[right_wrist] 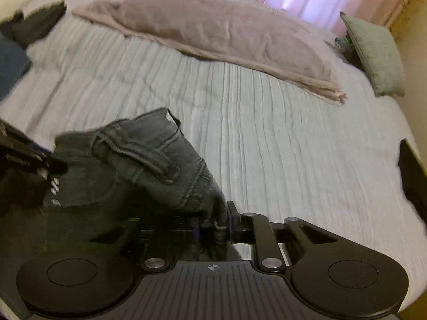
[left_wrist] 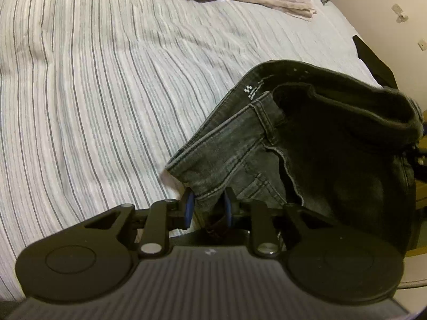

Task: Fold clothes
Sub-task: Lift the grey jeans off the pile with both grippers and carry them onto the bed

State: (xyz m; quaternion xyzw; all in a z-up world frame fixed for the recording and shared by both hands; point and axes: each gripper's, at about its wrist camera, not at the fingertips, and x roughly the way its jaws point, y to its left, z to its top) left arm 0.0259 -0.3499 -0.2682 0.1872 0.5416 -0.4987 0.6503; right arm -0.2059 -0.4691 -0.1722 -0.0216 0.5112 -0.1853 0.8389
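Left wrist cam: my left claw (left_wrist: pixel 206 208) pinching jeans (left_wrist: pixel 293 144) at waistband, right claw (right_wrist: pixel 212 225) pinching other side, held above bed (left_wrist: pixel 93 93). Not folded flat atm; fold stage unclear.

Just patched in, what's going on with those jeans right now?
Both grippers are clamped on the dark grey jeans, one at each side of the waist end. The left gripper and the right gripper hold them up over the striped bedspread, waistband gaping open. No fold is visible yet. A pink folded blanket lies further back on the bed, and a green cushion sits near its edge.
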